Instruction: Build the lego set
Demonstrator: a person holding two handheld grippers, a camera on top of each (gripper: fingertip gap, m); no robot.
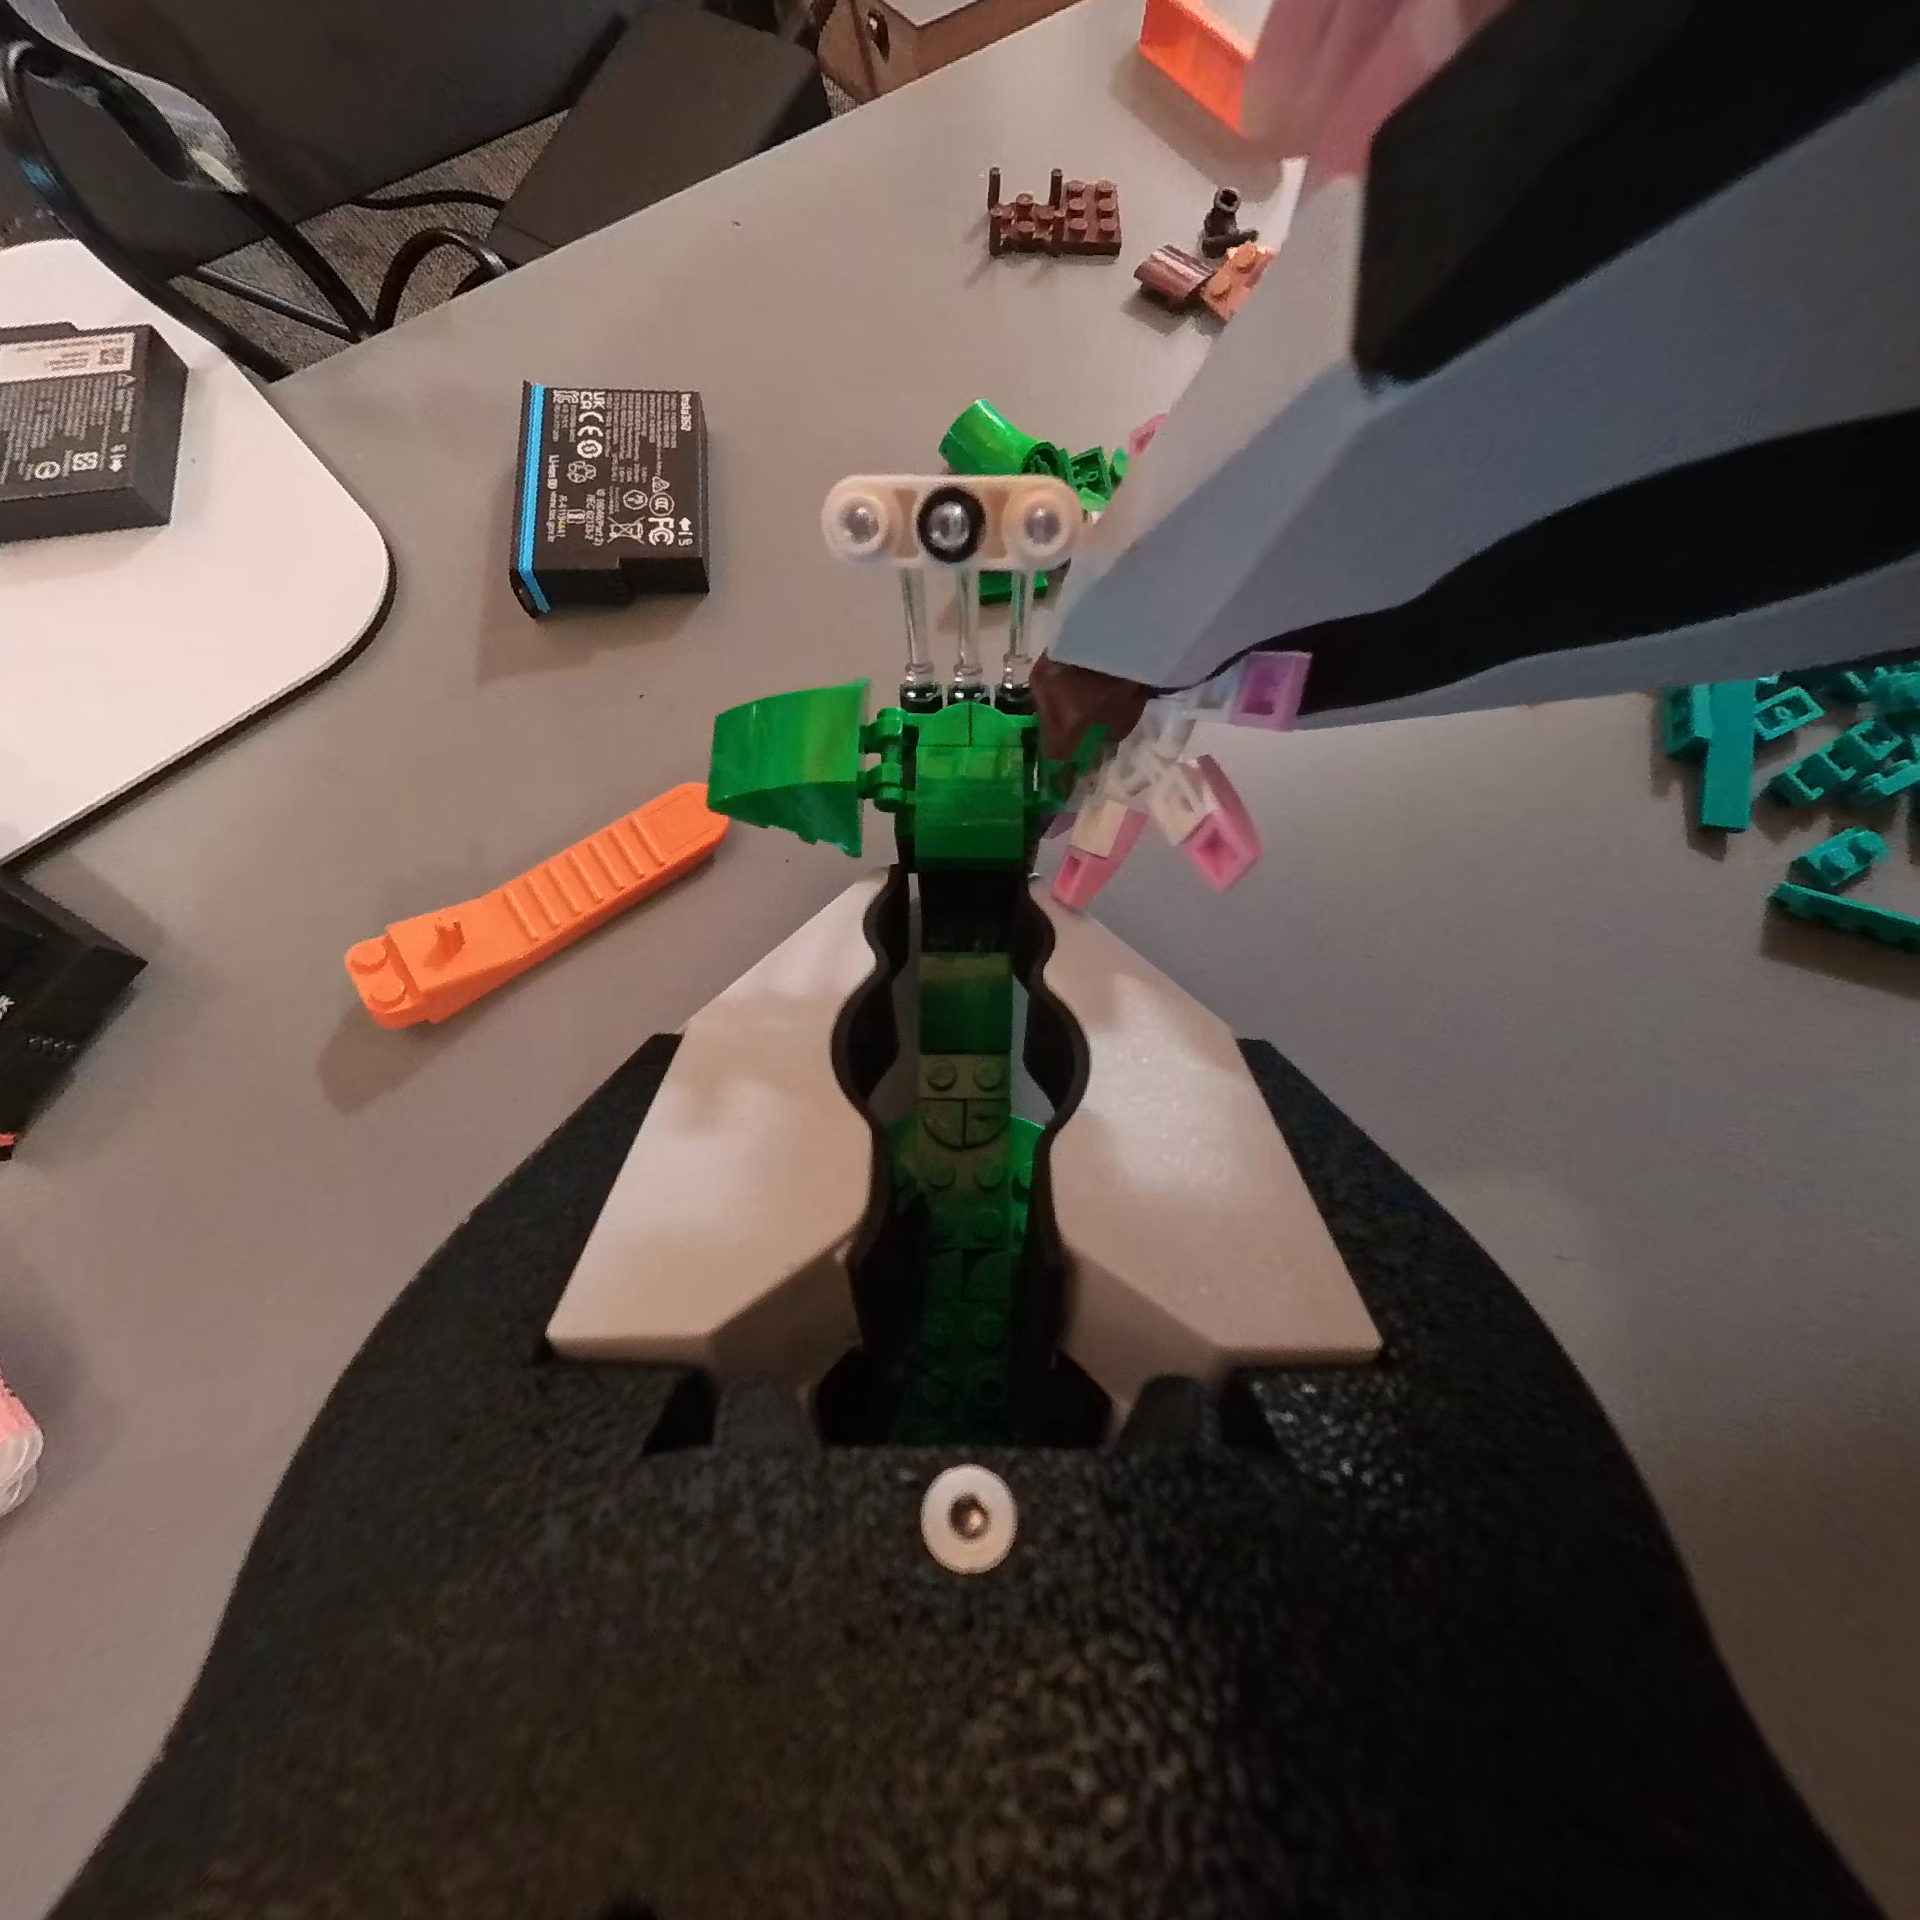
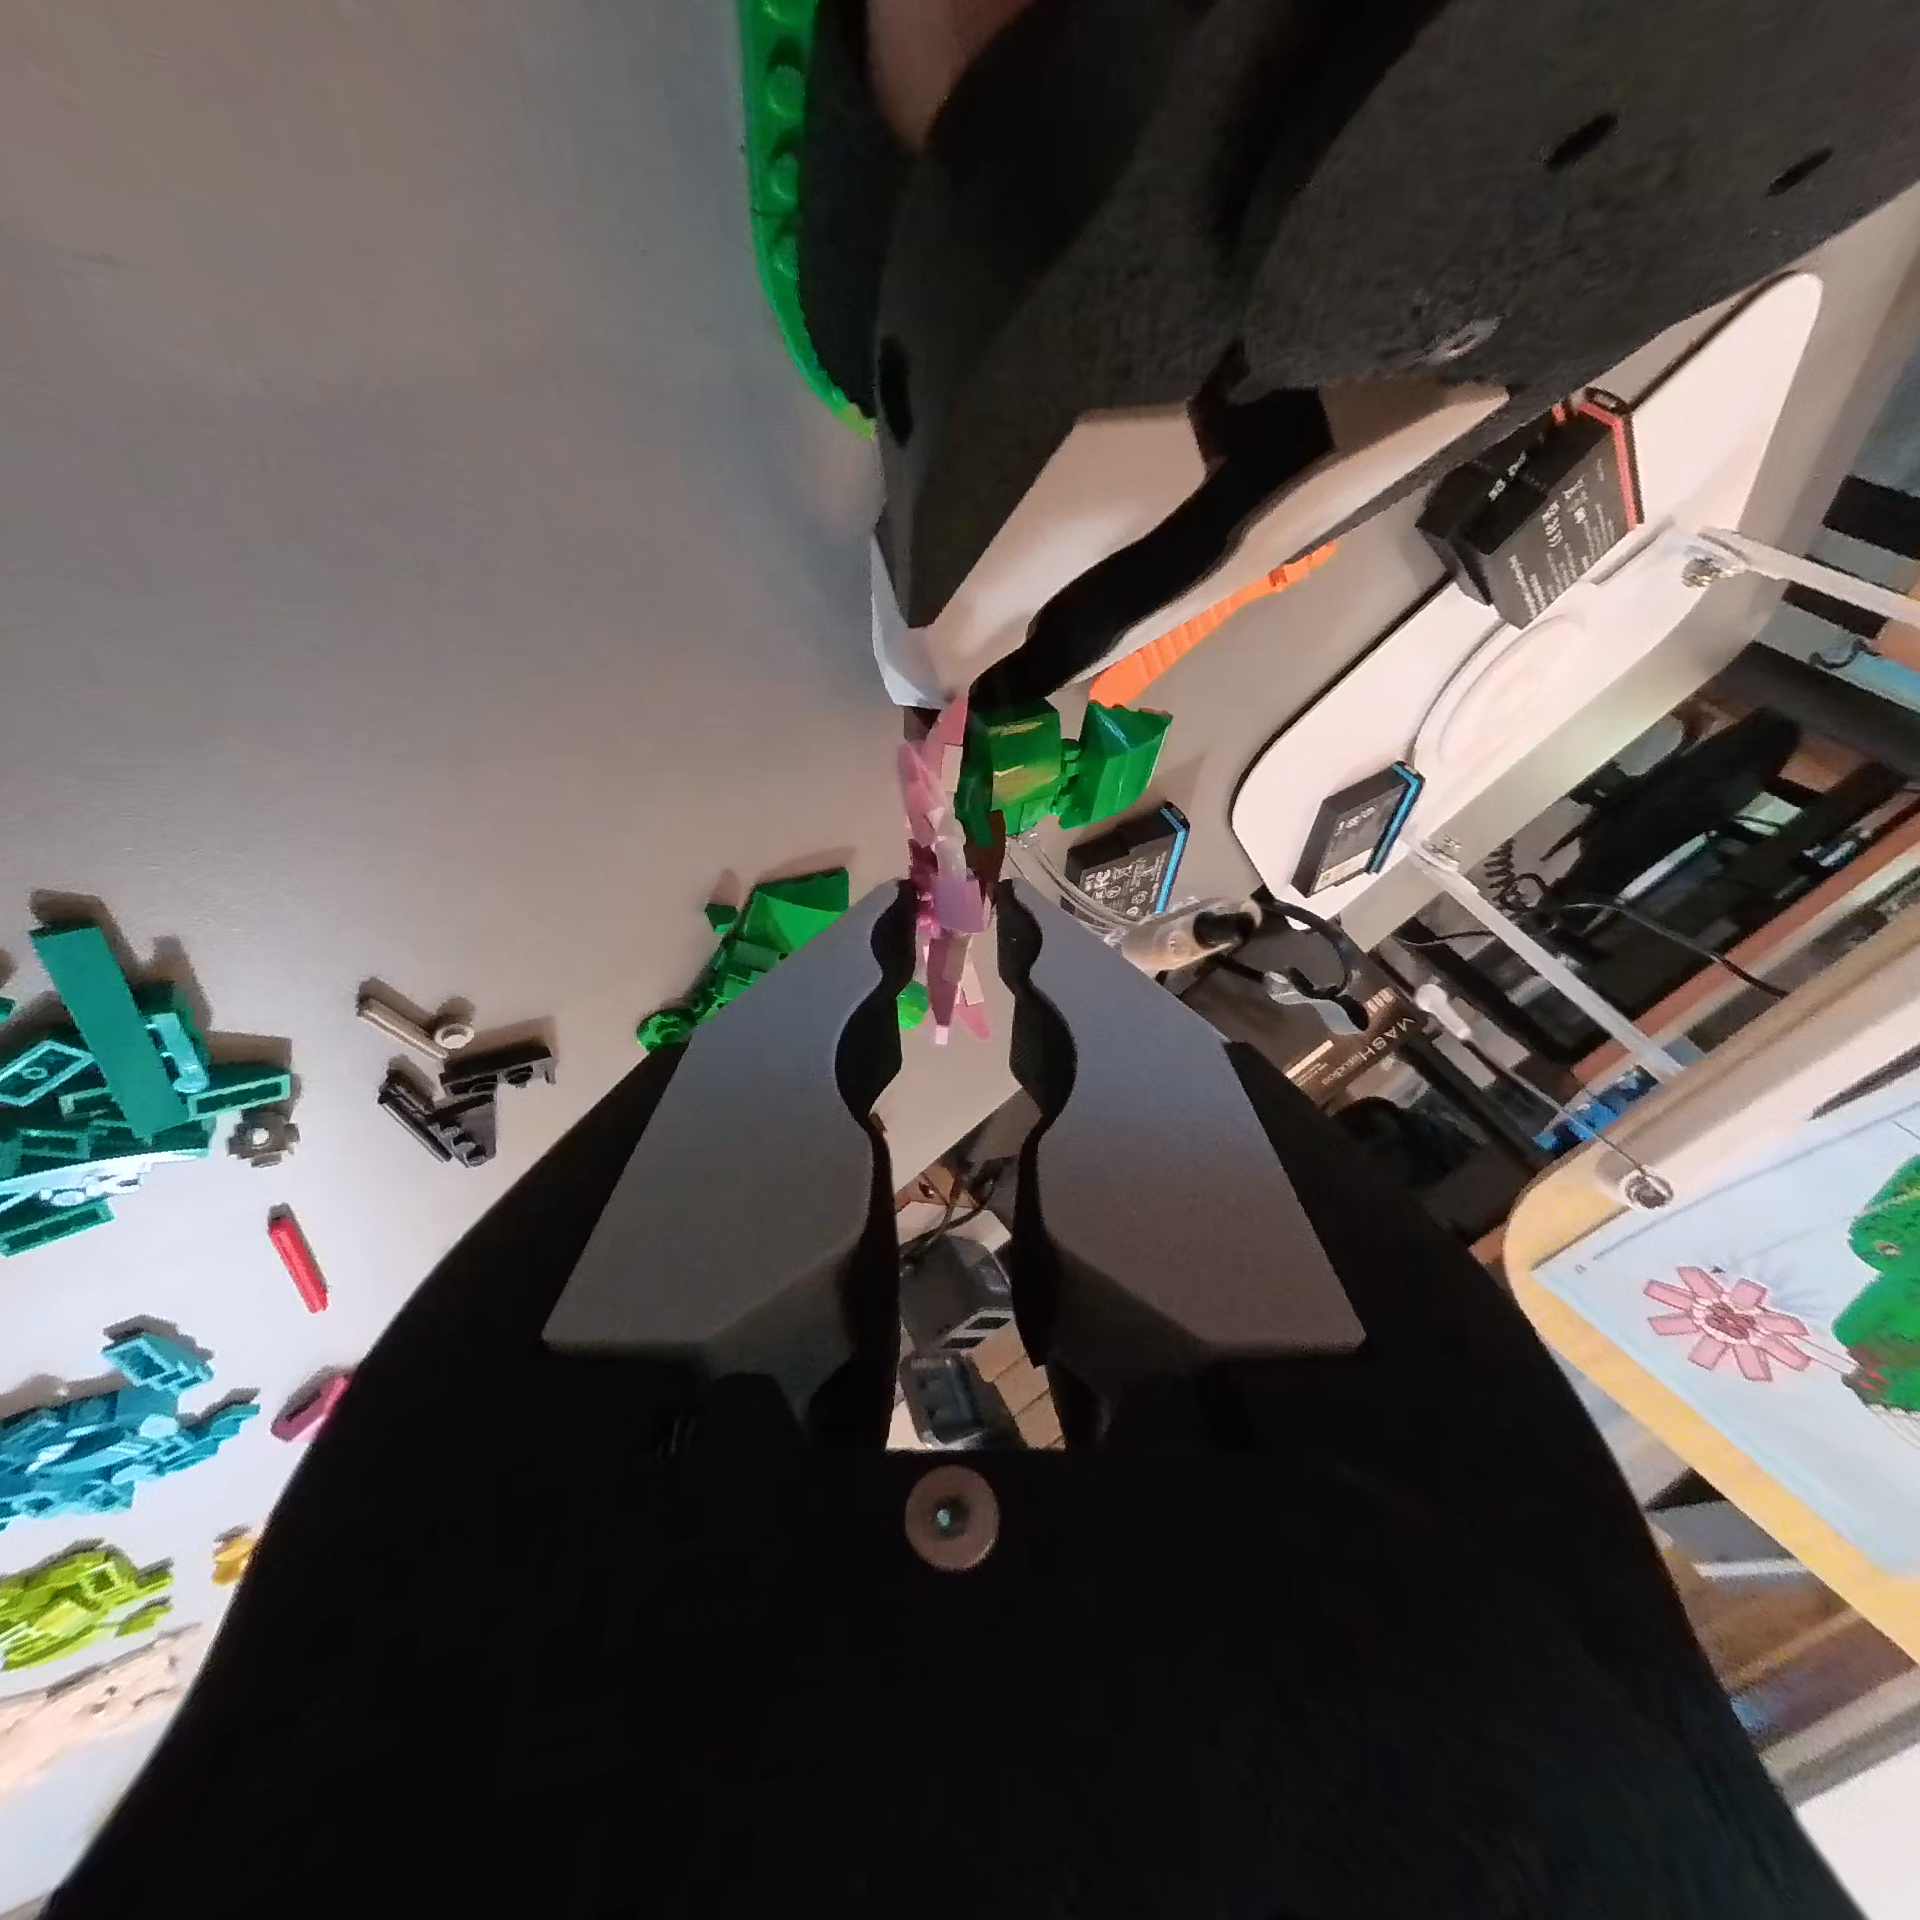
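Note:
My left gripper (image 1: 961, 883) is shut on a green lego stem (image 1: 961, 769) and holds it upright above the grey table. The stem has a green leaf (image 1: 790, 764) hinged on its left. Three clear rods on top carry a white plate (image 1: 951, 520). My right gripper (image 1: 1174, 675) comes in from the upper right, shut on a pink and white flower (image 1: 1164, 800). The flower's dark brown centre (image 1: 1081, 707) touches the stem's upper right side. In the right wrist view, the right gripper (image 2: 951, 894) holds the flower (image 2: 930, 790) edge-on against the green stem (image 2: 1013, 769).
An orange brick separator (image 1: 540, 904) and a black battery (image 1: 613, 499) lie left of the stem. Loose green pieces (image 1: 1018, 447), brown pieces (image 1: 1060, 213) and teal pieces (image 1: 1787, 758) lie around. The instruction booklet (image 2: 1745, 1351) sits on a side surface. The grippers' ends are close to 5 cm from one another.

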